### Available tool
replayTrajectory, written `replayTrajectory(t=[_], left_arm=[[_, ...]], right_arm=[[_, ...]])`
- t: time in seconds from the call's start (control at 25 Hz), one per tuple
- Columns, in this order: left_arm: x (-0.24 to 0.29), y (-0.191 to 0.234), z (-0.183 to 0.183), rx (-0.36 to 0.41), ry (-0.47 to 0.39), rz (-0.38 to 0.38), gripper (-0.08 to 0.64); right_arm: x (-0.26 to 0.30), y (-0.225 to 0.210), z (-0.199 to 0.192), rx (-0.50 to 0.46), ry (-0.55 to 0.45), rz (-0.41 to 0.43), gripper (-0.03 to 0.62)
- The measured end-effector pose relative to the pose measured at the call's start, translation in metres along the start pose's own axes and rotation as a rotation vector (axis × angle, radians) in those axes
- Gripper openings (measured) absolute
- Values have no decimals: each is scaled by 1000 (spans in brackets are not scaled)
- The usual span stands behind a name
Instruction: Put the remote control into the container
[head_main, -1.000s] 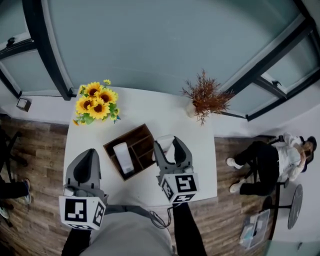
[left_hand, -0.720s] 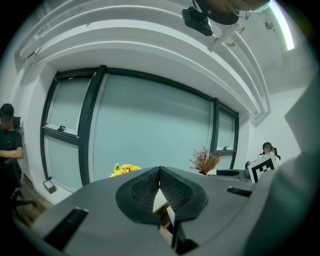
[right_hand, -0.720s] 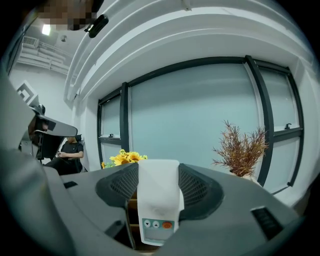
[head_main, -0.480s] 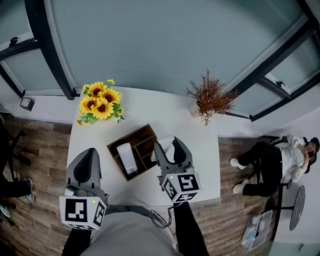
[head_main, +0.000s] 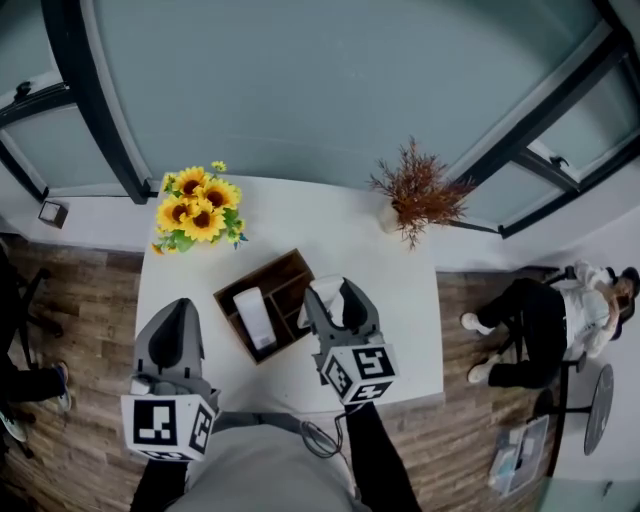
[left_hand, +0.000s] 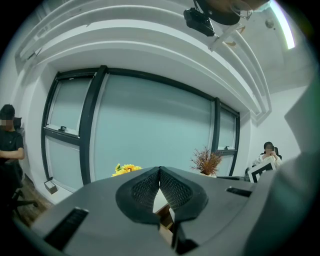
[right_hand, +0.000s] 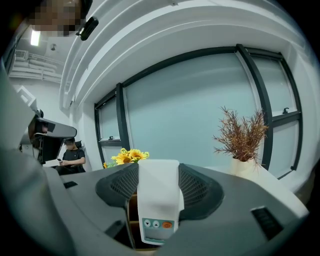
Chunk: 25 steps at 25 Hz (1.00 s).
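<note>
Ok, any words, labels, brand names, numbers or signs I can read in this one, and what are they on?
No words, brands or numbers can be read in any view.
Remote control, held in the right hand-held gripper: two small arrow buttons and an orange button, with no lettering I can make out.
Marker cubes: black-and-white square patterns only, not text.

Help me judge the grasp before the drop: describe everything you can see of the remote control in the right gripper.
The remote control is a white, smooth, plastic-looking slab with rounded corners. Its near end carries a pale panel with two grey arrow buttons and one orange button. It is clamped lengthwise between the right gripper's jaws, black textured pads pressing its long sides. In the head view it sits at the right edge of the wooden container, not yet inside.
</note>
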<state>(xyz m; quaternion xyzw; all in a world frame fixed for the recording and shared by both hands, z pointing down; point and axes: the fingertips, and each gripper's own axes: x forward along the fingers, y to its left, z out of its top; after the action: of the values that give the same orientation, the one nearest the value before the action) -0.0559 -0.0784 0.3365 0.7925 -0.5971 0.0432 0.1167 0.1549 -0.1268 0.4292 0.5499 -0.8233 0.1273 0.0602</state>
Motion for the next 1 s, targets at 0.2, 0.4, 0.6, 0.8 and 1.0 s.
replayTrajectory(t=[0.2,0.4,0.6,0.8,1.0], left_arm=[[0,0,0,-1,-2,-1,8],[-1,2,0,-3,1,4,8],[-2,3,0,-6,-2,5,8],[-1,4,0,-8,-2,5,8],[1,2,1,-6,-2,-3,8]], right_arm=[[1,-3,-9,27,17,-14,253],[5,-3,-19,38,42,-10,253],[6,-4,-25,39,62,-27,253],[7,-7,-28,58,68,-30,253],[6,-10,-29,70,68,-34,253]])
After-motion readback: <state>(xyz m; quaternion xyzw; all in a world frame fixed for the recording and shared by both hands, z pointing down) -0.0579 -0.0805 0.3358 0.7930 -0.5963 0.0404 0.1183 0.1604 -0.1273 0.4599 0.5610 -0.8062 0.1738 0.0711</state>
